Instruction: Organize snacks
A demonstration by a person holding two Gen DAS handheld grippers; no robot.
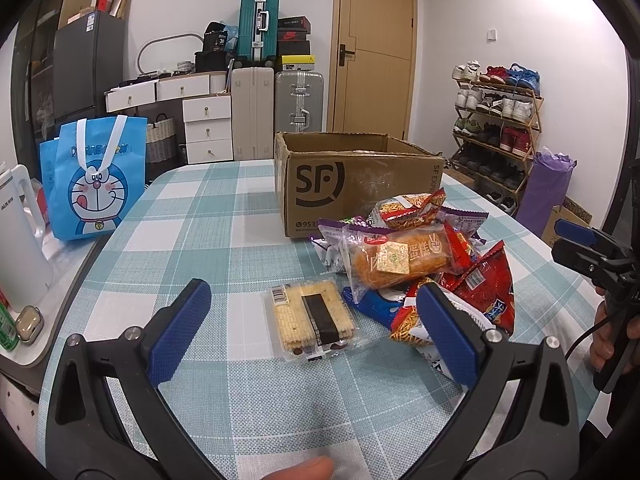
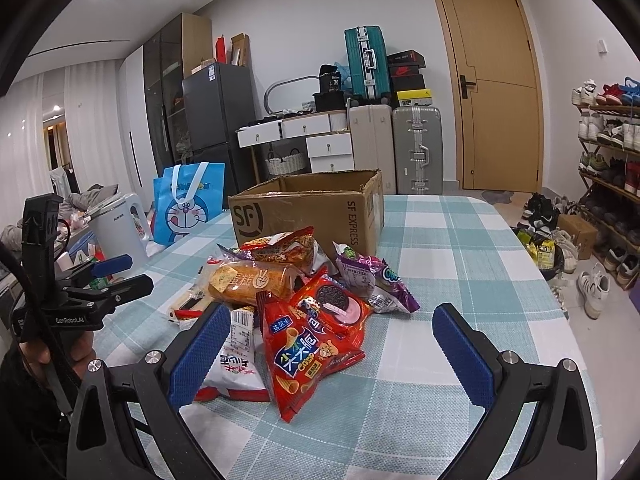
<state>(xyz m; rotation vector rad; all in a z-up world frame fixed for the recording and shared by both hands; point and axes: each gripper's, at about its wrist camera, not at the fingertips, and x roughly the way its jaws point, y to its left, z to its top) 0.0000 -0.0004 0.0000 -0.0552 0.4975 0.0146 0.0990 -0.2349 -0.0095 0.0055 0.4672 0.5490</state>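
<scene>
A pile of snack packets lies on the checked tablecloth in front of an open cardboard box. A clear pack of crackers rests apart at the pile's left, between the fingertips of my open left gripper, which hovers just short of it. A cake in clear wrap tops the pile. A red crisp bag lies at the front, between the spread pads of my open right gripper. Nothing is held by either one. The left gripper shows at the left in the right wrist view.
A blue cartoon tote bag and a white kettle stand off the table's left edge. Suitcases, drawers and a fridge line the far wall, a shoe rack the right. A hand holds the right gripper.
</scene>
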